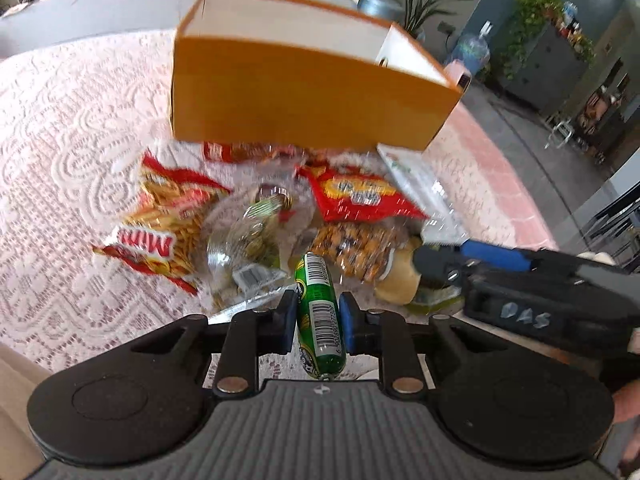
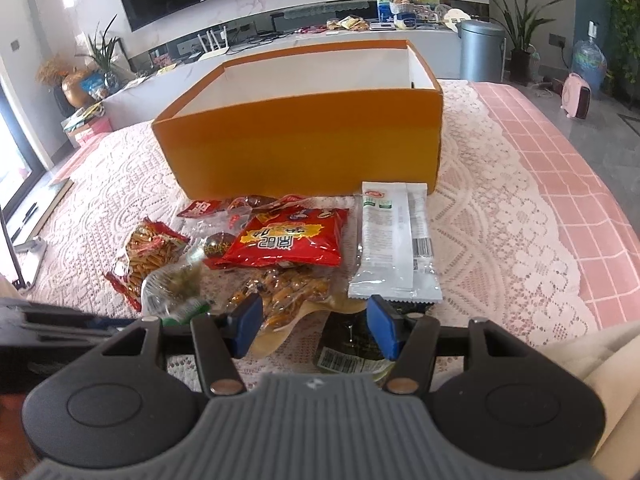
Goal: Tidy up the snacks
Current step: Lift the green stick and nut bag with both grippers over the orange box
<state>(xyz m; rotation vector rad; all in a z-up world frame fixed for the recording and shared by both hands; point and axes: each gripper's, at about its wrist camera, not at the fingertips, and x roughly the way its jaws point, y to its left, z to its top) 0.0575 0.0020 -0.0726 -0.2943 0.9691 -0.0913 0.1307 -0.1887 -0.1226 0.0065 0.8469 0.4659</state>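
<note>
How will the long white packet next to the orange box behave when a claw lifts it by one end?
The white packet looks thin and long, so it would probably sag. Its glossy film may slip between pads. It seems light, lying flat on the lace cloth, so it should not roll.

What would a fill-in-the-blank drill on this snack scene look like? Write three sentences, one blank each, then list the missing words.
1. The left gripper is shut on a ____ sausage-shaped snack.
2. The right gripper has its jaws ____, with nothing gripped between them.
3. Behind the pile of snack packets stands an orange box whose inside walls are ____.

Missing words: green; open; white
</note>
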